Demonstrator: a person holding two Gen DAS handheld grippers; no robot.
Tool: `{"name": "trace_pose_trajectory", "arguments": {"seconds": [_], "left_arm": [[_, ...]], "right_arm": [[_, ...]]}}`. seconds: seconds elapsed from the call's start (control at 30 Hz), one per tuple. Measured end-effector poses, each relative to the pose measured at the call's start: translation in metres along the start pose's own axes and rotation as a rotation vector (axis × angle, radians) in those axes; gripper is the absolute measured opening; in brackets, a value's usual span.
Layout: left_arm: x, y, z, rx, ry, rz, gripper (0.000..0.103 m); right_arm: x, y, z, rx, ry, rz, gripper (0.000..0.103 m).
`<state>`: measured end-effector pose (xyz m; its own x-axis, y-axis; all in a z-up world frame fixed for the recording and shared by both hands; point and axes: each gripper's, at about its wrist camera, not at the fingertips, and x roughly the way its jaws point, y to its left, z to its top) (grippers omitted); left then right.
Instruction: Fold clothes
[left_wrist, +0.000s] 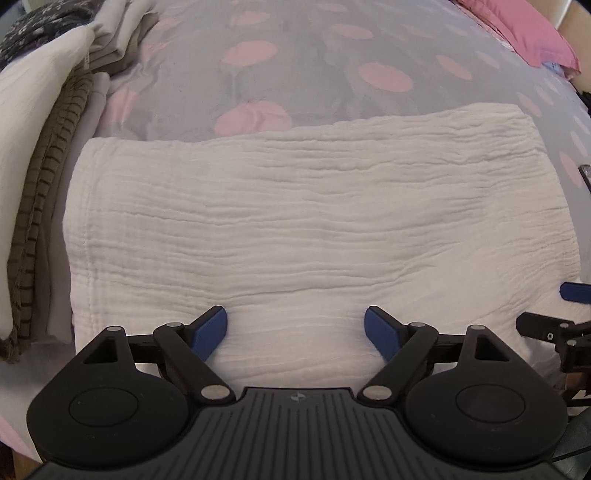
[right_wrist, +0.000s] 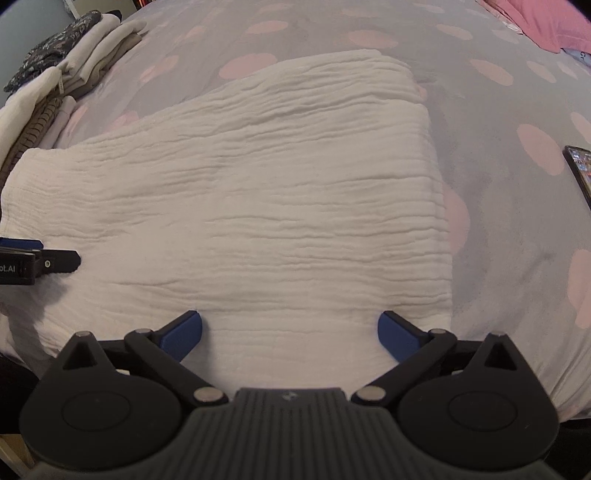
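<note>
Garment (left_wrist: 258, 221), white, crinkled, flat on dotted bedspread (left_wrist: 295, 74), already folded to rectangle, near edge under both claws. Left gripper (left_wrist: 295, 330) spread, empty; right gripper (right_wrist: 290, 332) spread, empty. Pinch near hem at 2 matching points, all layers, then carry evenly to far edge, clear of folded stack (left_wrist: 44, 147) at left
</note>
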<state>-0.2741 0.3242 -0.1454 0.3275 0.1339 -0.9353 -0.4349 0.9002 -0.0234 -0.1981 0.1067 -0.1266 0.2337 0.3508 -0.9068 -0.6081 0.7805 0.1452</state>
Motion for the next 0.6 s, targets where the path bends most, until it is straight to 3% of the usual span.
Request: {"name": "trace_pose_trajectory", "arguments": {"seconds": [0.13, 0.2, 0.6], "left_arm": [[0.003, -0.001, -0.002, -0.001, -0.014, 0.0, 0.087], [0.006, -0.004, -0.001, 0.01, -0.003, -0.008, 0.103], [0.011, -0.01, -0.008, 0.025, -0.024, -0.009, 0.103]], "right_arm": [[0.004, -0.002, 0.005, 0.034, 0.016, 0.004, 0.103], [0.005, -0.001, 0.004, 0.013, 0.02, 0.004, 0.103], [0.011, 0.01, 0.002, -0.079, 0.008, -0.022, 0.103]]}}
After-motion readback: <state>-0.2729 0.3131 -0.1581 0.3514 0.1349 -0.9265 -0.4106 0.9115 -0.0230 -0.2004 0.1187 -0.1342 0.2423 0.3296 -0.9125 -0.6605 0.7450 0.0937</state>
